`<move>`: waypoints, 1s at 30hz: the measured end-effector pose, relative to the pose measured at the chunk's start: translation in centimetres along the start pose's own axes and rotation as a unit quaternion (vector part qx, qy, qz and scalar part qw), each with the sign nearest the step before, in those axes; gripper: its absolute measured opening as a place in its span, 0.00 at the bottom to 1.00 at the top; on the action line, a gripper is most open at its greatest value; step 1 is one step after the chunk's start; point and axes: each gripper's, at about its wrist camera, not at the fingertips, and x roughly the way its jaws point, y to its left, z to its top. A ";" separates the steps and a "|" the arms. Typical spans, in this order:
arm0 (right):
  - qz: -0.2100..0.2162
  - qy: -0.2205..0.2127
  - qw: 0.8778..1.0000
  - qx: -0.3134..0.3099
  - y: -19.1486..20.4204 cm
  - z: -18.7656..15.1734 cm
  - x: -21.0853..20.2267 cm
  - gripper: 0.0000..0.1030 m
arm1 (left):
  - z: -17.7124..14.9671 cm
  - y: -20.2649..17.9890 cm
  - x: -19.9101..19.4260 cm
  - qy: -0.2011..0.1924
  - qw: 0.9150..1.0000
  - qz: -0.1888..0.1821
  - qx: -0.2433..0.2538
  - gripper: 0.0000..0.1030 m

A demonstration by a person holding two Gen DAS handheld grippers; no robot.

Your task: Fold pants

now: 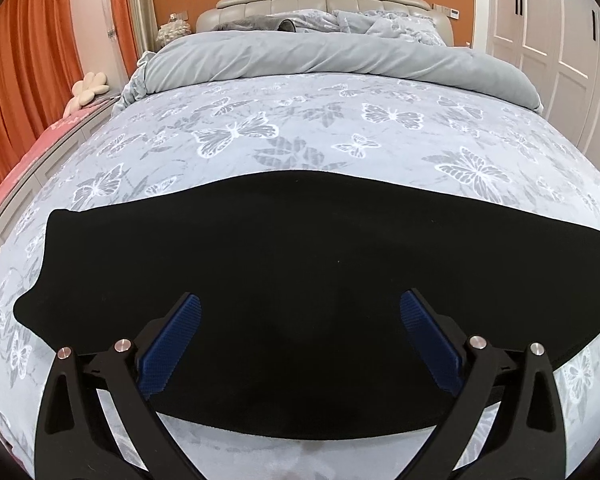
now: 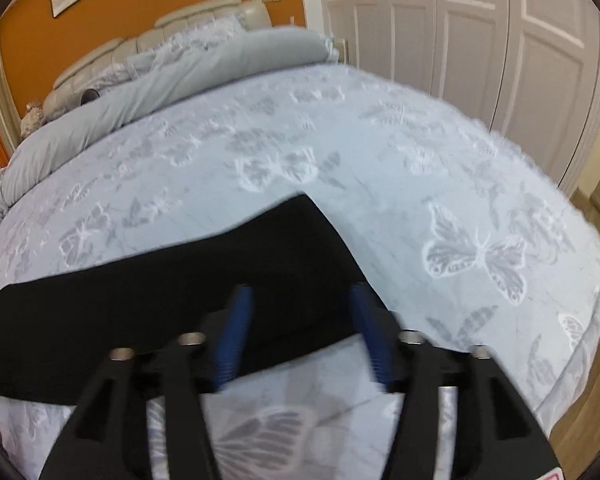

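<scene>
Black pants [image 1: 300, 264] lie flat across the near end of the bed [image 1: 340, 128], on the butterfly-print cover, folded into one long band. Left tool [image 1: 300, 308] hovers over the middle of the band, jaws wide apart, gripping nothing. Right tool [image 2: 300, 300] is over the band's right end, jaws also apart and empty; that view is blurred

Both wrist views overlook the bed [image 1: 300, 128] closely.
</scene>
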 end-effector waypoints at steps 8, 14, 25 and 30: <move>-0.012 0.015 1.000 -0.002 0.4 -1.5 -0.2 0.63 | 0.0 0.0 -0.5 -0.004 1.000 0.000 0.000 0.95; -0.034 0.020 0.999 0.003 -0.9 -0.9 1.2 0.63 | -0.2 -0.3 -0.5 -0.003 1.000 0.005 0.008 0.95; -0.011 0.058 0.997 0.050 -7.3 -0.4 4.8 0.68 | -0.3 -0.9 0.4 -0.003 1.000 0.006 0.017 0.95; 0.004 0.081 0.995 0.053 -7.2 -0.4 7.3 0.71 | -0.4 -1.8 0.6 -0.006 0.999 0.005 0.035 0.95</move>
